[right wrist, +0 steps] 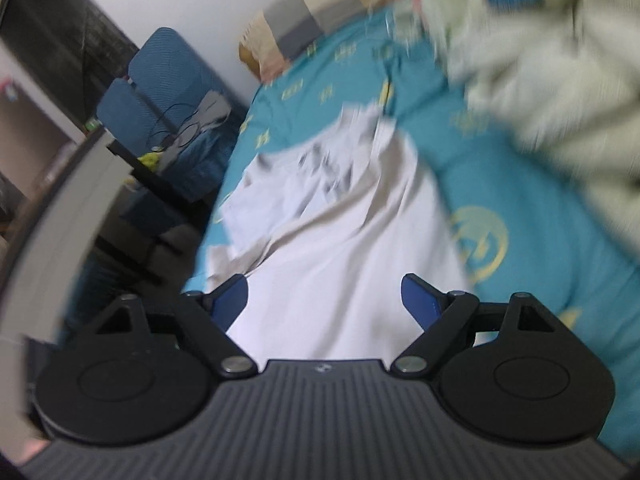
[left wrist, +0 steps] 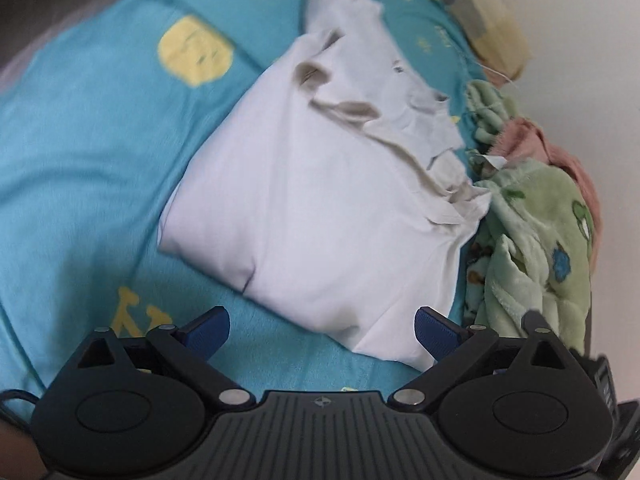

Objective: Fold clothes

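Your white cotton shirt (left wrist: 320,200) lies folded but rumpled on the teal patterned bedsheet (left wrist: 88,168); left gripper (left wrist: 322,330) and right gripper (right wrist: 324,300) both gape empty, bare sheet leftward.

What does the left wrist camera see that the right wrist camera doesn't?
Only the left wrist view shows the pink cloth behind the fluffy green blanket, and a yellow face print on the sheet.

Only the right wrist view shows the blue chair and the dark desk beside the bed.

Both show the white garment on the teal bedsheet, the green blanket, and an open gripper: left, right.
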A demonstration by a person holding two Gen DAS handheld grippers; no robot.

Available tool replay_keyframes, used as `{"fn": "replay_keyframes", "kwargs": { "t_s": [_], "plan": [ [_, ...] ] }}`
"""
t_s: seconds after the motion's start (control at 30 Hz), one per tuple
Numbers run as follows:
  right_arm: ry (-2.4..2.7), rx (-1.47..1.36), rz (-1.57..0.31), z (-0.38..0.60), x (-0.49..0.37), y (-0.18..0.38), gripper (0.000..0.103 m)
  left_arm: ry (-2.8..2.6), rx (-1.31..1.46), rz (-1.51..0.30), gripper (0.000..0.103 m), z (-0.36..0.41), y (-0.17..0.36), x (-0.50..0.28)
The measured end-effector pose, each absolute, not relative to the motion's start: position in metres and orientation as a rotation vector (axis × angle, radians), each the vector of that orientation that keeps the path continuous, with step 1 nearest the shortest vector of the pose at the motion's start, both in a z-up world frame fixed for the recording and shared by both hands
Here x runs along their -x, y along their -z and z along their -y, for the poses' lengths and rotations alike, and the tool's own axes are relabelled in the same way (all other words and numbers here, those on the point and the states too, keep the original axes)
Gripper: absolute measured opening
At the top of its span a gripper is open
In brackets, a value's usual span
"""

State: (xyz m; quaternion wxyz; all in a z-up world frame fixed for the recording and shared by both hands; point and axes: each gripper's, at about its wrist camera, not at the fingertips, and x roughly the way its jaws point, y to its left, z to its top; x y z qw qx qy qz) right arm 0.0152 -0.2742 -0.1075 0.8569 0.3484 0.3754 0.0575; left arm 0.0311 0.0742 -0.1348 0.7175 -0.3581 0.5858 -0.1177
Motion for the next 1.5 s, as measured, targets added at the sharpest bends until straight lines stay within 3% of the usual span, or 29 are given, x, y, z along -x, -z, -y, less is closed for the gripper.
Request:
{"fn": "replay_keyframes", "kwargs": {
  "t_s": [0.27, 0.37, 0.53, 0.7, 0.77, 0.83, 0.97, 1.27, 1.5],
  "plan": [
    [-0.135, -1.175, -1.070, 0.260, -0.013, 0.182, 0.085, 0.142, 0.966, -1.295, 0.093, -0.086, 0.167, -0.036],
    [-0.037, -1.199, -1.089, 0.261, -0.009, 0.194, 0.085, 0.108, 0.988, -1.242, 0.083, -0.092, 0.167, -0.037],
    [0.075, -1.294, -0.993, 0.282, -0.005, 0.207, 0.082, 0.063, 1.006, -1.200, 0.057, -0.099, 0.168, -0.039],
    [0.152, -1.283, -0.943, 0.289, -0.003, 0.209, 0.056, 0.024, 1.002, -1.175, 0.033, -0.099, 0.165, -0.043],
    [0.178, -1.265, -0.933, 0.291, -0.003, 0.210, 0.034, 0.021, 0.988, -1.160, 0.025, -0.099, 0.162, -0.045],
    [0.178, -1.235, -0.919, 0.291, -0.003, 0.207, 0.024, 0.034, 0.972, -1.136, 0.012, -0.099, 0.156, -0.044],
    [0.154, -1.182, -0.864, 0.290, -0.001, 0.192, 0.016, 0.079, 0.933, -1.056, 0.009, -0.096, 0.133, -0.043],
    [0.090, -1.182, -0.703, 0.293, 0.019, 0.127, 0.014, 0.116, 0.983, -0.962, 0.006, -0.106, 0.057, -0.020],
    [0.073, -1.167, -0.663, 0.290, 0.060, 0.083, 0.014, 0.144, 1.012, -0.938, 0.006, -0.117, 0.007, 0.048]
  ]
}}
